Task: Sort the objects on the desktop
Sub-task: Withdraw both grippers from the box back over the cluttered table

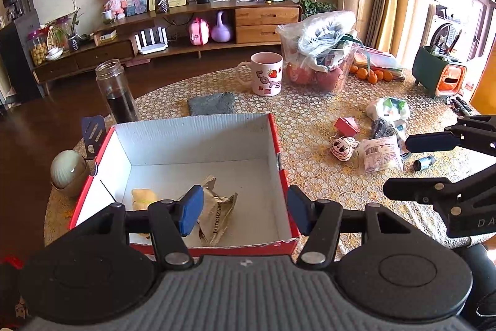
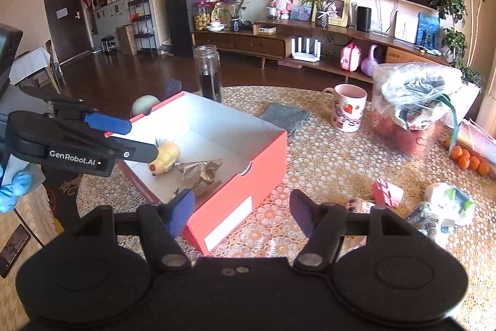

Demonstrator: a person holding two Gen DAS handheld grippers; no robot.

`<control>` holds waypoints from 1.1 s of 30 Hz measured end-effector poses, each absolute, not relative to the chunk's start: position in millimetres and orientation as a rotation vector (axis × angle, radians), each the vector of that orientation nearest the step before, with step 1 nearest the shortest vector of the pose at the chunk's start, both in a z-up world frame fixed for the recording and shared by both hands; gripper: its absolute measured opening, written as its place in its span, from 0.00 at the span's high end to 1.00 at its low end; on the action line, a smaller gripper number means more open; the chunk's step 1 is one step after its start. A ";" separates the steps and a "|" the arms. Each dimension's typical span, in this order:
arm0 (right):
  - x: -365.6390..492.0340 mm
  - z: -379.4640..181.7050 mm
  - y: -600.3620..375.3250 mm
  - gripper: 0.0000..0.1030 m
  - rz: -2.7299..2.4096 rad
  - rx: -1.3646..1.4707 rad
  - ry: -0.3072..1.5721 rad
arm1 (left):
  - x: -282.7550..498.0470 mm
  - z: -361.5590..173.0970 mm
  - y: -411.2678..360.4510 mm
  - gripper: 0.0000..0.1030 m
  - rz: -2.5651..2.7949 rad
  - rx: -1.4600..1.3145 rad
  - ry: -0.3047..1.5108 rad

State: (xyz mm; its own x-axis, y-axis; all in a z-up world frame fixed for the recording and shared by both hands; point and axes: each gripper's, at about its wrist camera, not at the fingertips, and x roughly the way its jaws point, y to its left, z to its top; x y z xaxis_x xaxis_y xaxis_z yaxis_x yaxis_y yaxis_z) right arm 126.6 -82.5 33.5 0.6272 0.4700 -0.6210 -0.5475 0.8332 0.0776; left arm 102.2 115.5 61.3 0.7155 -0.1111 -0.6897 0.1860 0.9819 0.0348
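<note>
A red box (image 1: 280,151) with a white inside sits on the table; it also shows in the right wrist view (image 2: 248,185). In it lie a yellow toy (image 2: 166,158) and a crumpled foil packet (image 1: 217,216). My left gripper (image 1: 245,207) is open and empty over the box's near edge. My right gripper (image 2: 241,211) is open and empty, above the box's near corner. Loose items lie to the right of the box: a pink house-shaped piece (image 1: 347,126), a painted toy face (image 1: 342,148), a wrapped snack bag (image 1: 381,154), a small blue bottle (image 1: 424,163) and a green-white packet (image 1: 390,109).
A pink mug (image 1: 268,76), a grey cloth (image 1: 212,103), a glass jar with dark liquid (image 1: 116,90) and a plastic bag of fruit (image 1: 319,51) stand behind the box. Oranges (image 1: 370,75) and a green-orange case (image 1: 438,72) are at the far right. A pale round pot (image 1: 66,171) sits left of the box.
</note>
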 end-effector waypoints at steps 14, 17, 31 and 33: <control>95.9 23.3 -167.3 0.30 0.415 -0.034 0.605 | 84.7 45.2 26.1 0.39 -0.271 0.138 0.712; 91.9 15.6 -185.4 0.28 0.367 -0.020 0.594 | 84.5 41.9 8.6 0.39 -0.283 0.139 0.702; 72.5 -12.7 -253.3 0.14 0.224 -0.023 0.560 | 97.6 15.7 -57.0 0.24 -0.312 0.154 0.720; 74.7 -17.7 -260.9 0.14 0.207 -0.014 0.562 | 101.2 11.8 -65.0 0.21 -0.315 0.162 0.721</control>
State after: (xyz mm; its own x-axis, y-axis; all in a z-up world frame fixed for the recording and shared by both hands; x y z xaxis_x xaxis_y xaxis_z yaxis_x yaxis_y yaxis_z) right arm 74.7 -260.9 -17.7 0.8261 0.1909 -0.5302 -0.1988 0.9791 0.0429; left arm 101.2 -65.0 11.8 0.7064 -0.2271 -0.6703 0.3380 0.9404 0.0376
